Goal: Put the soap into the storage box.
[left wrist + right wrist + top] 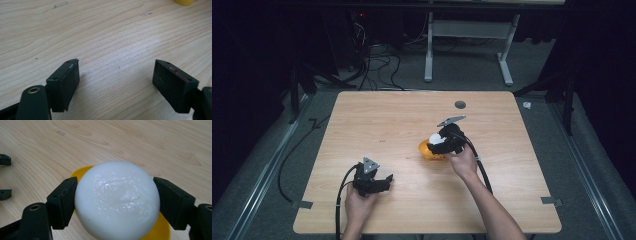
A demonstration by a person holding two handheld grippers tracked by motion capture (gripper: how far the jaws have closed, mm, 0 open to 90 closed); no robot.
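A round white bar of soap point(117, 201) with a stamped face sits between the jaws of my right gripper point(116, 200), which is shut on it. It hangs just over a yellow dish point(162, 227) on the wooden table; in the high view the soap point(436, 139) and the yellow dish point(428, 151) lie near the table's middle, under my right gripper point(443, 142). My left gripper point(116, 81) stands open low over bare wood, nothing between its pads. In the high view the left gripper point(382, 184) rests near the front left, and a slice of the yellow dish point(184, 2) shows beyond it.
The wooden table point(377, 120) has a small grey round cap point(460, 104) near its far edge. Black cables trail from both grippers off the front edge. The other gripper's fingertips point(5, 160) show at the left of the right gripper view. Floor cables and a table frame lie beyond.
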